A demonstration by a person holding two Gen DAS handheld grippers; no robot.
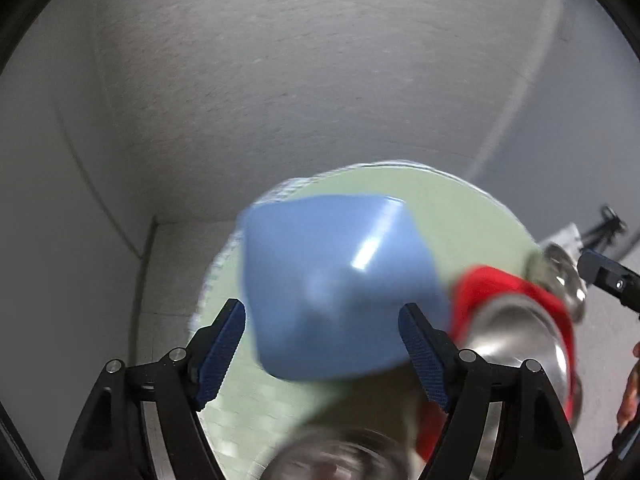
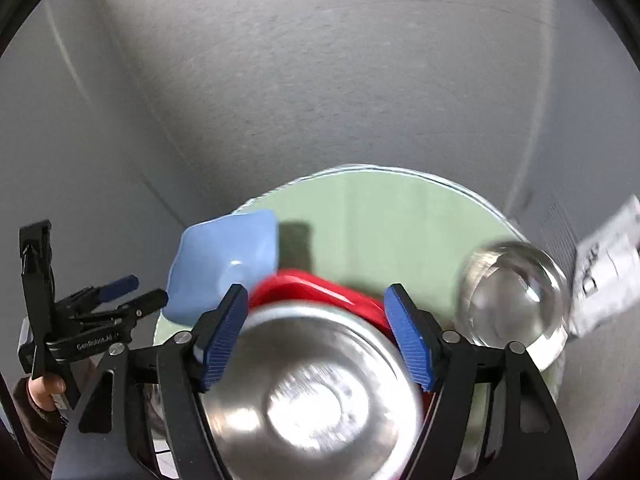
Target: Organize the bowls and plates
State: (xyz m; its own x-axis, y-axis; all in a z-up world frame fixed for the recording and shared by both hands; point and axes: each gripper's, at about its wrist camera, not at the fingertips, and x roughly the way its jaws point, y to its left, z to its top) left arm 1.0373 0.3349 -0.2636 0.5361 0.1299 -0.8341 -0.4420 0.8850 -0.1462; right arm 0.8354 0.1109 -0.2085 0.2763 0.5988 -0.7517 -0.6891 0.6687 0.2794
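A round bench with a pale green top and a clear, glassy rim carries all the dishes, set against a grey textured wall. A matte light-blue square bowl with rounded corners sits on it, tipped on a corner in the left wrist view; its outline is smeared by blur. Just beside it lies a glossy red square dish, and nested in that dish is a polished stainless-steel bowl, round and mirror-bright, its lower edge cut off by the frame. To the right stands a clear glass bowl, hard to read because of reflections. A white printed sheet shows at the right edge, its lettering too blurred to read.

The left tongs stand released, the ribbed blue pads wide apart on either side of the blue bowl and not pressing it. The right tongs are likewise spread, straddling the far rim of the steel bowl without clamping it. A blurred glassy shape at the bottom of the left wrist view cannot be made out.
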